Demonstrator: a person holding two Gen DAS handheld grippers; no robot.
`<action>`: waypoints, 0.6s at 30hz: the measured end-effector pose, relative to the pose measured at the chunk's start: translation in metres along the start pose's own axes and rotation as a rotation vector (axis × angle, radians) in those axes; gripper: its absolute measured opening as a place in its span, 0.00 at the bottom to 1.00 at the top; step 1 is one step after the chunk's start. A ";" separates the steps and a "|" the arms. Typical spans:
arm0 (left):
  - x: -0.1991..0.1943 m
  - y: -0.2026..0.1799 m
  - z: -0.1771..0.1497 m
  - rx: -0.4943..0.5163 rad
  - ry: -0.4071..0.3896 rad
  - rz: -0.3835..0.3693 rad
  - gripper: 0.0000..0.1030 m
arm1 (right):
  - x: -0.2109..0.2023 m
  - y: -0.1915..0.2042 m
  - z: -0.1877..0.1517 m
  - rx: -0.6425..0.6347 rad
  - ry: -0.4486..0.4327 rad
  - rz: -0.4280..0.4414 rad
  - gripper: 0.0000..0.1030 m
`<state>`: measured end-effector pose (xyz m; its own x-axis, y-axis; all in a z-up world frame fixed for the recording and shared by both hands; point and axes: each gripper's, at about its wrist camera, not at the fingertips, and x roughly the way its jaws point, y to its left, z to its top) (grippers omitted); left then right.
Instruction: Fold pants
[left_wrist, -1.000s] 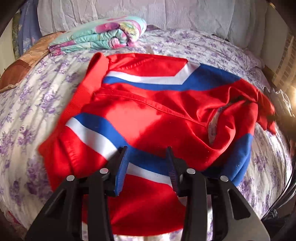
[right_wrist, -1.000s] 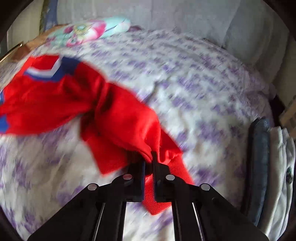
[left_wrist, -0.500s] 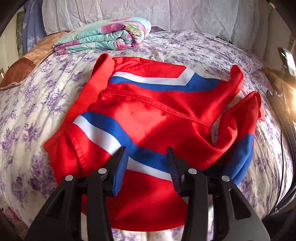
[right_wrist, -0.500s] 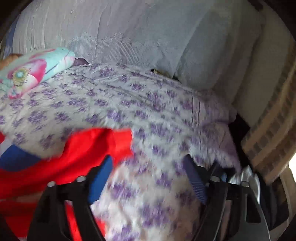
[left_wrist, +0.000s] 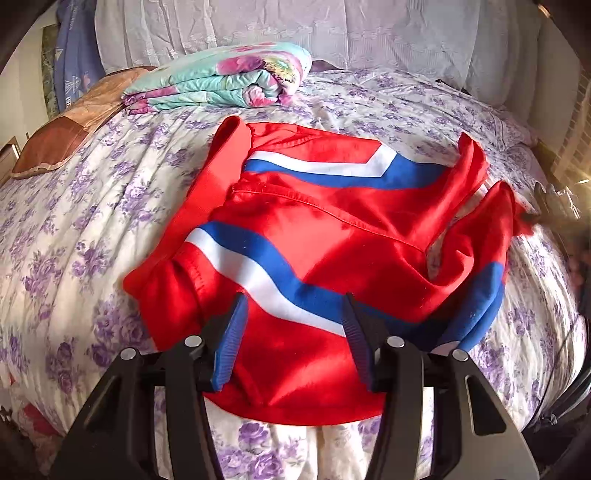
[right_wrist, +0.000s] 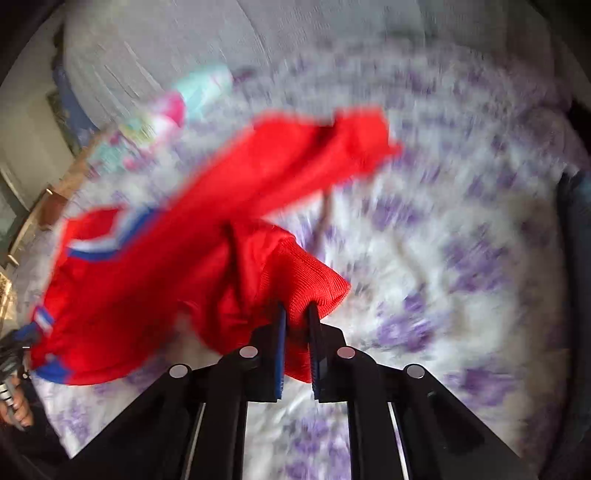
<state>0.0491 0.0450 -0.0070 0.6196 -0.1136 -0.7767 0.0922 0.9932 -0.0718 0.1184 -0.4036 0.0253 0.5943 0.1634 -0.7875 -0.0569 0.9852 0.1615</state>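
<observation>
Red pants (left_wrist: 325, 236) with blue and white stripes lie crumpled on the flowered bedspread (left_wrist: 74, 229). My left gripper (left_wrist: 293, 314) is open, hovering just above the near part of the pants, holding nothing. My right gripper (right_wrist: 295, 314) is shut on a ribbed red cuff (right_wrist: 310, 280) of the pants (right_wrist: 155, 266), at their right end. The right wrist view is heavily blurred. The right gripper also shows faintly at the right edge of the left wrist view (left_wrist: 554, 206).
A folded floral blanket (left_wrist: 221, 81) lies at the far side of the bed by pale pillows (left_wrist: 295, 33). A brown cushion (left_wrist: 66, 136) sits far left. A dark folded item (right_wrist: 572, 229) lies at the bed's right edge.
The right gripper, open half a second ago, has shut on the red cuff again and is moving fast. The left gripper stays open over the pants; the legs spread out rightwards.
</observation>
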 end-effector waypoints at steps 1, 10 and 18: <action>-0.001 0.001 0.000 0.000 -0.002 0.003 0.49 | -0.029 -0.003 0.001 -0.009 -0.042 -0.016 0.10; -0.017 0.022 -0.009 -0.025 0.011 -0.007 0.59 | -0.156 -0.068 -0.062 0.032 0.013 -0.172 0.10; -0.005 0.074 -0.018 -0.166 0.062 0.005 0.66 | -0.086 -0.085 -0.132 0.143 0.122 -0.184 0.11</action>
<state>0.0391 0.1193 -0.0194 0.5698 -0.1116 -0.8142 -0.0441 0.9852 -0.1659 -0.0337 -0.4946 0.0003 0.4827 -0.0041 -0.8758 0.1619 0.9832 0.0847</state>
